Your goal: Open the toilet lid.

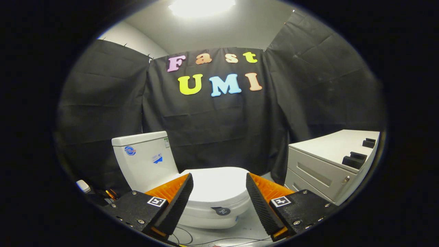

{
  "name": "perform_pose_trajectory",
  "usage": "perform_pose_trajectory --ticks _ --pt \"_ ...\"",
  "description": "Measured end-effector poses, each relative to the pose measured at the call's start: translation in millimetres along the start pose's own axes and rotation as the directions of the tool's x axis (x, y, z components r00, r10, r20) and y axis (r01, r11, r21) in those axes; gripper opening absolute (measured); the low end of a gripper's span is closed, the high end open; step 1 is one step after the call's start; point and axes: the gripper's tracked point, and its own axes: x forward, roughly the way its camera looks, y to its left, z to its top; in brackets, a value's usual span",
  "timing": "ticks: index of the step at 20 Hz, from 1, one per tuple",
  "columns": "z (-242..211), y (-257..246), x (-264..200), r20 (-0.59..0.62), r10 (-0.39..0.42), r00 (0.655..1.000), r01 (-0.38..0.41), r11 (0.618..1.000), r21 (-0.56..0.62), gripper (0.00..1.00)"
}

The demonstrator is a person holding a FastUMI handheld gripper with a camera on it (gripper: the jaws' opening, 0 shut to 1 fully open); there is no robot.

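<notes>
Claw lined up on the toilet, lid not touched yet

The gripper has its fingers spread wide with nothing between them, and the closed toilet lid sits right in that gap, a bit beyond the tips, so it looks like a straight-on approach to me. The lid lies flat on the bowl, with the tank behind it against the black cloth wall. My guess is the wide spread gives room to catch the front lip of the lid, where it overhangs the bowl, and lift from there. A white cabinet stands just to the right of the toilet, so a swing that way would be tight. Some cables trail on the floor under the fingers.
</notes>
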Motion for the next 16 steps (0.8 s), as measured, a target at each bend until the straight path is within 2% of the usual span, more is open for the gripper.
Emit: perform_pose_trajectory --ticks 5,8,16 --pt "-40 0 7 -0.069 -0.011 0.998 0.017 0.996 0.093 0.95" --pt "-69 3 12 -0.133 0.003 0.991 0.023 0.980 0.196 0.96" --pt "-109 -4 41 -0.183 -0.013 0.983 0.094 0.892 0.442 0.96"
